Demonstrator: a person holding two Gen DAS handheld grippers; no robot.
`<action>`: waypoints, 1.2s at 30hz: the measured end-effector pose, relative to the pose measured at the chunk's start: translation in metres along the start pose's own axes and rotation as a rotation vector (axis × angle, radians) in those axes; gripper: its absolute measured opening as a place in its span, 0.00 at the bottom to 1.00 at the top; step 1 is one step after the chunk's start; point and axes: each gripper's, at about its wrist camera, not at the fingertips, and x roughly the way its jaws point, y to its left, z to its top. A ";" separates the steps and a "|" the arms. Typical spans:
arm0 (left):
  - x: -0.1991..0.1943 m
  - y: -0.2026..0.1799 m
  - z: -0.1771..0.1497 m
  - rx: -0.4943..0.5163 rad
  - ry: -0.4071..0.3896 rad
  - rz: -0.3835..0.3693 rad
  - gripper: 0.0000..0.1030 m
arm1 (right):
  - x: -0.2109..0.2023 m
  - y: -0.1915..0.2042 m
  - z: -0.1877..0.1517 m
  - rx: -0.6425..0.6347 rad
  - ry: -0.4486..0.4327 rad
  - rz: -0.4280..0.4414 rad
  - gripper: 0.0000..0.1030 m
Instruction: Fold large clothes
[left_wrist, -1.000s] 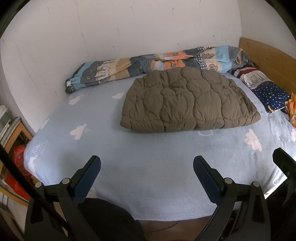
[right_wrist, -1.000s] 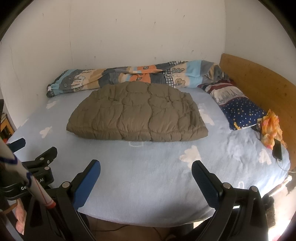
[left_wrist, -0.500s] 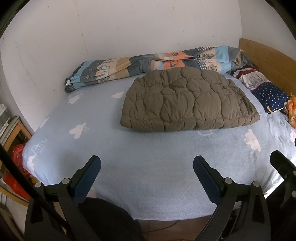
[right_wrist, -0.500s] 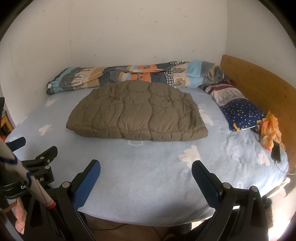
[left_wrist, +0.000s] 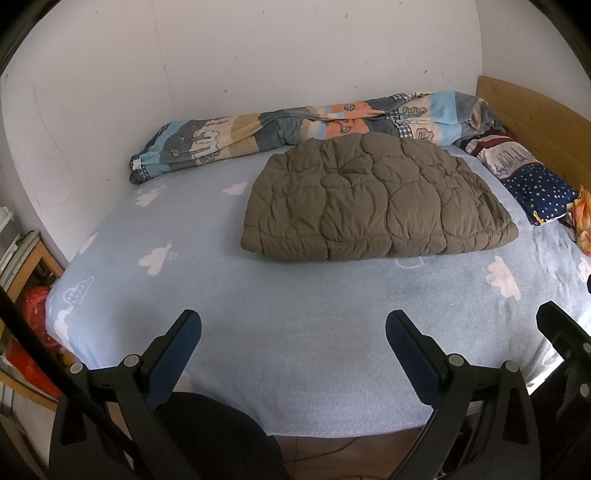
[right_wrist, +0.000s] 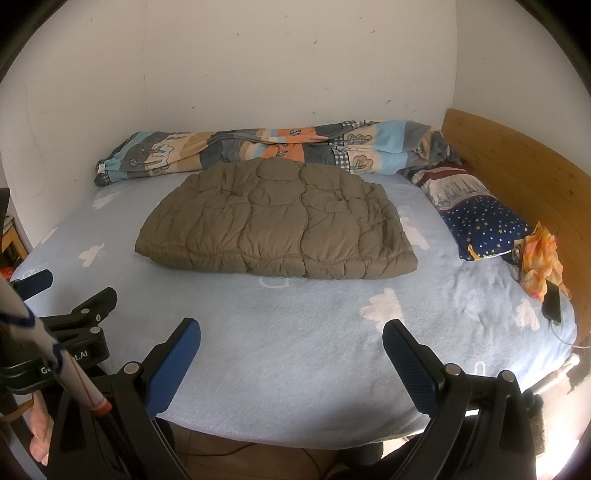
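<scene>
I see the brown quilted jacket (left_wrist: 376, 201) lying folded in a flat bundle in the middle of the bed (left_wrist: 295, 332), on the light blue cloud-print sheet. Behind it, a patterned blanket (left_wrist: 295, 129) is bunched along the wall, and a star-print pillow (right_wrist: 476, 221) sits by the wooden headboard (right_wrist: 517, 162). My left hand-held gripper (left_wrist: 293, 345) hangs over the near edge of the bed with its fingers wide apart, holding nothing. My right hand-held gripper (right_wrist: 291, 345) is the same: spread apart, empty, well short of the jacket. A phone (right_wrist: 552, 301) lies near an orange cloth (right_wrist: 539, 258) by the pillow.
</scene>
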 end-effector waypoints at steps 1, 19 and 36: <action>0.000 0.000 0.000 -0.002 0.002 -0.003 0.97 | 0.000 0.000 0.000 0.000 0.001 0.000 0.98; 0.003 0.004 0.002 -0.019 0.023 0.003 0.97 | 0.001 0.000 -0.001 -0.015 0.015 0.007 0.98; 0.001 0.003 0.000 -0.022 0.012 0.006 0.97 | 0.003 -0.008 -0.001 -0.015 0.020 0.007 0.98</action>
